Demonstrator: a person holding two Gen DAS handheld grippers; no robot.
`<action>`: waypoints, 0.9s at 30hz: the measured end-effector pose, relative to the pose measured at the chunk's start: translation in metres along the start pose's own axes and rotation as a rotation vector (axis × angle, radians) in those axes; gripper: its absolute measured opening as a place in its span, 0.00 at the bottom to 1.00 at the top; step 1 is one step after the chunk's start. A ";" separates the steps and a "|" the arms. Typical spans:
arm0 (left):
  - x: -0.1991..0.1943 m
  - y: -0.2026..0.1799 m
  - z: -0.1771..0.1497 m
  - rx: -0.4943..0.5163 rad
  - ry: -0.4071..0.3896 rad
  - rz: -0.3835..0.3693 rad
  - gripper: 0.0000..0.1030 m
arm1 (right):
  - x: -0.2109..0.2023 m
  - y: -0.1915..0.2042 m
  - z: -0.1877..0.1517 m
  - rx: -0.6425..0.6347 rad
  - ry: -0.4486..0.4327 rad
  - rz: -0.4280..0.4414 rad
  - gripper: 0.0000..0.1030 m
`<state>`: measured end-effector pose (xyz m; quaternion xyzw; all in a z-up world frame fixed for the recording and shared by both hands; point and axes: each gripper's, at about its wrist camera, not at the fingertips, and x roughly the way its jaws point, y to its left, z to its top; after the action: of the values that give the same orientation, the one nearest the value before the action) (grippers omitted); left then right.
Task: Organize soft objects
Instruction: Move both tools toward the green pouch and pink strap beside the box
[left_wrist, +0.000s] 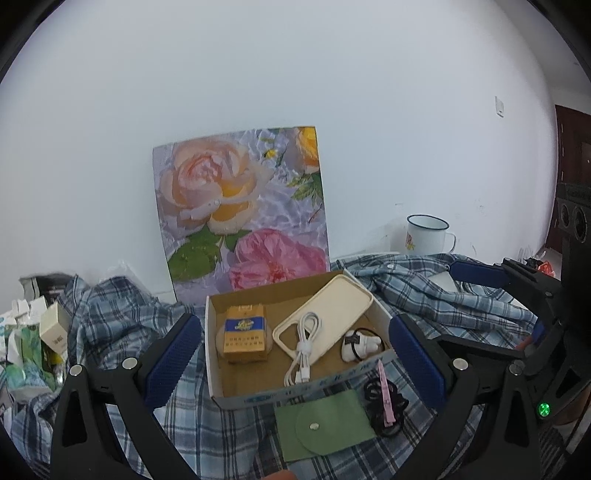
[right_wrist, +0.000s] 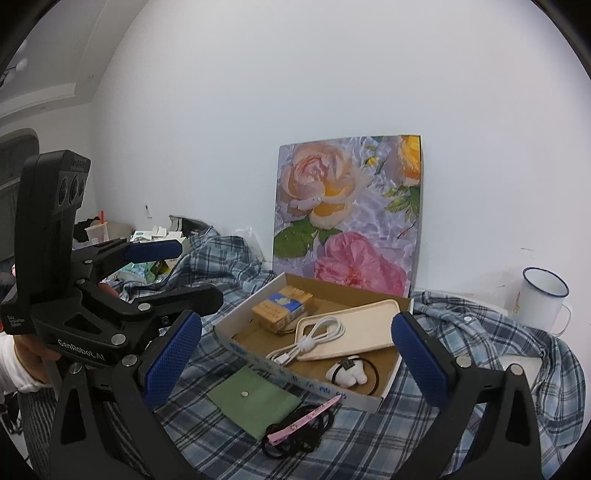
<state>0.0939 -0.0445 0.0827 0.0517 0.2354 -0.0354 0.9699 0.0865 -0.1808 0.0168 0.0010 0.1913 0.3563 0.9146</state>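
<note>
**Both grippers spread wide over a box on a plaid shirt**

A shallow cardboard box sits on a rumpled blue plaid shirt, in front of a flower picture leaning on the white wall. Inside the box: a yellow and blue pack at the left, a cream phone case lying slantwise, a bundled white cable resting partly on the case, and a small white glove-shaped toy with a black hair tie around it.

Outside the box, just beside its near wall, a green snap pouch lies flat on the shirt. Next to it, a heap of black hair ties with a pink clip across them; whether the clip grips them is hard to tell.

Left gripper: fingers wide apart, holding nothing, framing the box. Right gripper: likewise spread and empty. A white enamel mug stands at the far right near the wall. Boxes and packets clutter the left edge.
</note>
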 end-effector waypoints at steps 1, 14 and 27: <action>0.001 0.001 -0.002 -0.005 0.006 -0.001 1.00 | 0.000 0.001 -0.001 -0.006 0.002 -0.001 0.99; 0.029 0.001 -0.028 -0.031 0.108 -0.010 1.00 | 0.024 -0.009 -0.025 -0.011 0.104 0.029 0.99; 0.065 0.006 -0.063 -0.046 0.239 -0.029 1.00 | 0.059 -0.016 -0.052 -0.016 0.296 0.047 0.99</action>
<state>0.1233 -0.0343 -0.0023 0.0296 0.3510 -0.0377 0.9351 0.1183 -0.1610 -0.0545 -0.0542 0.3211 0.3752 0.8679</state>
